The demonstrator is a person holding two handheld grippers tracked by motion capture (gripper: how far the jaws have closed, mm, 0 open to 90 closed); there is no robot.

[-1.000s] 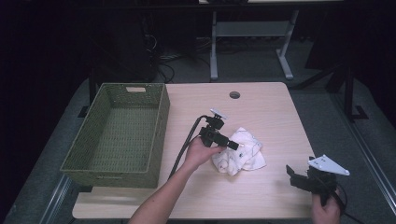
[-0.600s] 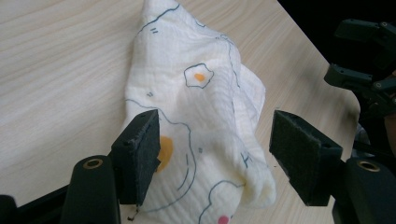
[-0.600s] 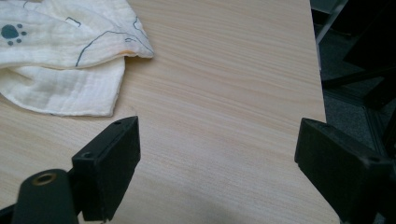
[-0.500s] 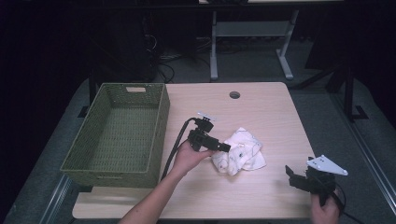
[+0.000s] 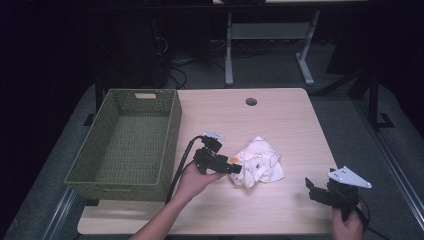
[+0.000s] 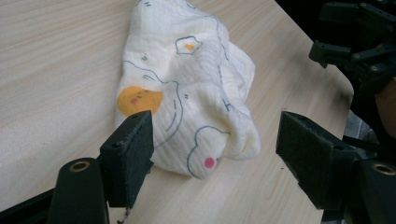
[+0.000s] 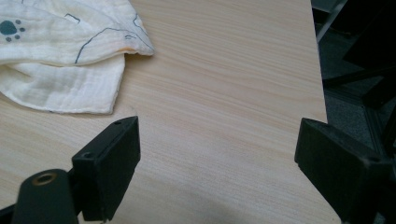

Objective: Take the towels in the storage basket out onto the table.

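Left gripper is spread wide, w/ the crumpled cloth just past its tips at 12 – right gripper is spread too, cloth at 10.

I see a crumpled white cloth lying in a loose heap on the table, just right of the frame's centre in the high view. It is a thin, ribbed fabric printed with dark outlined shapes, an orange blob with a small face, a fried egg, and a teal paw print.
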